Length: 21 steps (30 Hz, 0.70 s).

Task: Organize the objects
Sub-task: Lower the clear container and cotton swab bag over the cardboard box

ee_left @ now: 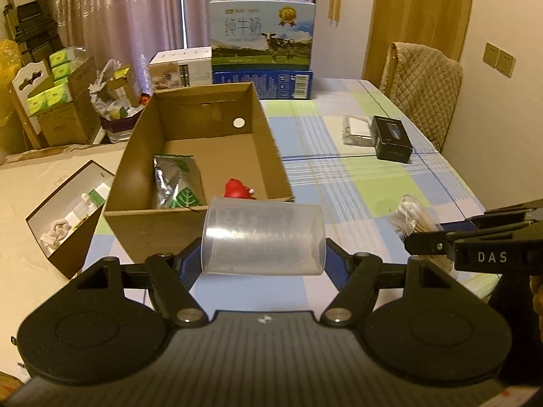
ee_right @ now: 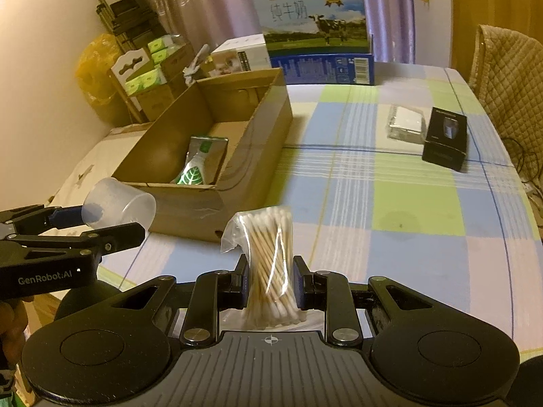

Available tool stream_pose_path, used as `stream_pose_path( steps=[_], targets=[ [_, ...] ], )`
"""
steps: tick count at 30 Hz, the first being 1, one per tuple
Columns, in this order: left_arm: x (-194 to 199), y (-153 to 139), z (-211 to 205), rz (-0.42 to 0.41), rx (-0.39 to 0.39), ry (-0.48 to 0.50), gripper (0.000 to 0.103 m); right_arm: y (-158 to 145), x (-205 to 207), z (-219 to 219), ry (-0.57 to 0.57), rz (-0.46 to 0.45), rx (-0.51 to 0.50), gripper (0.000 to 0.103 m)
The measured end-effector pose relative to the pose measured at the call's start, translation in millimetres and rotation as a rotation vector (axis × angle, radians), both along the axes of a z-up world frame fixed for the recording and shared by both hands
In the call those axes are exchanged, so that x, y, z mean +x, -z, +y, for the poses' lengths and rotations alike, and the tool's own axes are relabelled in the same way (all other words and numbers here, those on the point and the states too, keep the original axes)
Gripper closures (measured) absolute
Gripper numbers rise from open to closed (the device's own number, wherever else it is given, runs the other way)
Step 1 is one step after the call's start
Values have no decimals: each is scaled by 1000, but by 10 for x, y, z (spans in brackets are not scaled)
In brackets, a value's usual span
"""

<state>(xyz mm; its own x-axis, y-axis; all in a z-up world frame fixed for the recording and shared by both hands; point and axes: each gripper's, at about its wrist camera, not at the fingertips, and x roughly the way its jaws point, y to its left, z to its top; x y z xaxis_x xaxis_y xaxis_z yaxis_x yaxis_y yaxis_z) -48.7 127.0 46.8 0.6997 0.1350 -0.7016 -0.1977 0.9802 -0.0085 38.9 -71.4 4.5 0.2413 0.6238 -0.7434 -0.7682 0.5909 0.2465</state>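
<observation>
My left gripper (ee_left: 263, 257) is shut on a clear plastic measuring cup (ee_left: 263, 239), held on its side just in front of the open cardboard box (ee_left: 200, 208). Inside the box lie a silver-green foil packet (ee_left: 174, 181) and a small red toy (ee_left: 239, 190). My right gripper (ee_right: 270, 279) is shut on a bag of cotton swabs (ee_right: 268, 254), held upright above the checked tablecloth (ee_right: 390, 196), right of the box (ee_right: 190, 200). The left gripper (ee_right: 112, 229) with the cup (ee_right: 118, 207) shows at the left of the right wrist view.
A black box (ee_right: 445, 139) and a clear packet (ee_right: 405, 123) lie at the table's far right. A milk carton case (ee_left: 261, 34) on a blue box stands at the far edge beside a white box (ee_left: 181, 69). A padded chair (ee_left: 420, 84) stands on the right; cluttered boxes on the left.
</observation>
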Motion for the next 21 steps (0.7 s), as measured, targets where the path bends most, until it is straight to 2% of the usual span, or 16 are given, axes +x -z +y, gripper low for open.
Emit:
stream_pose_path(
  steps=[21],
  targets=[
    [-119, -71, 414, -5, 5, -78, 35, -30, -81, 479, -95, -32, -9, 81]
  ],
)
